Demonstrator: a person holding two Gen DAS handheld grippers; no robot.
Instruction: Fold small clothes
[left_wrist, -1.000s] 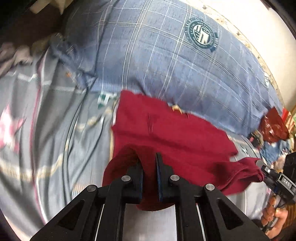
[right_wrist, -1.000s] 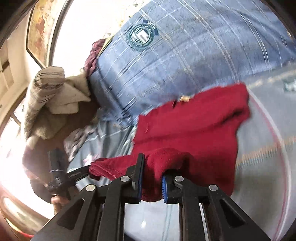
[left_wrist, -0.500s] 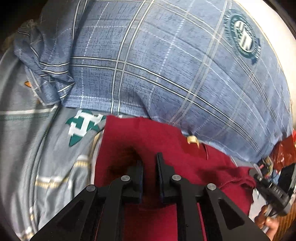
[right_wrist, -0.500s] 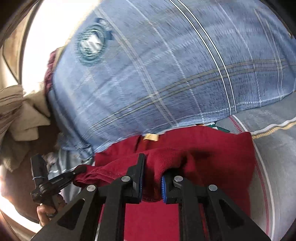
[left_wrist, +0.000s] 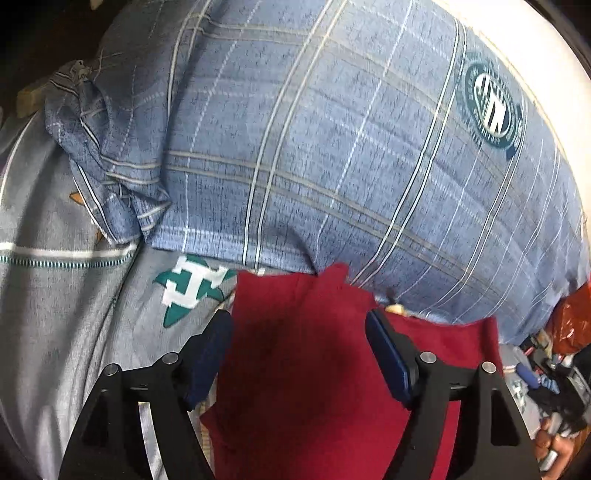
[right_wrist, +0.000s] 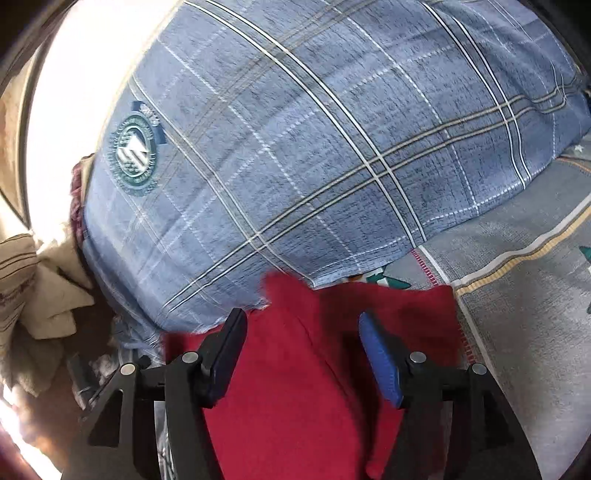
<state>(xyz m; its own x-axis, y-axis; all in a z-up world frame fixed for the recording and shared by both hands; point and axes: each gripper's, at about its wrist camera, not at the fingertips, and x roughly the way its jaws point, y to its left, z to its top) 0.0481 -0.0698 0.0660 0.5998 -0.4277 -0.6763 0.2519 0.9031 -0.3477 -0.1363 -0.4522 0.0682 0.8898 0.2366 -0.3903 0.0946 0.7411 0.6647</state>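
Red garment lies flat on bed sheet, far edge tucked against big blue plaid pillow. Small flap of red cloth sticks up at that edge. Left tongs spread wide above garment, released, gripping nothing. Right tongs likewise spread, released, red cloth beneath and between fingers. Diagonal crease runs across garment in right view. Green-white emblem on sheet just left of garment. Beige cloth pile beside pillow at left of right view.
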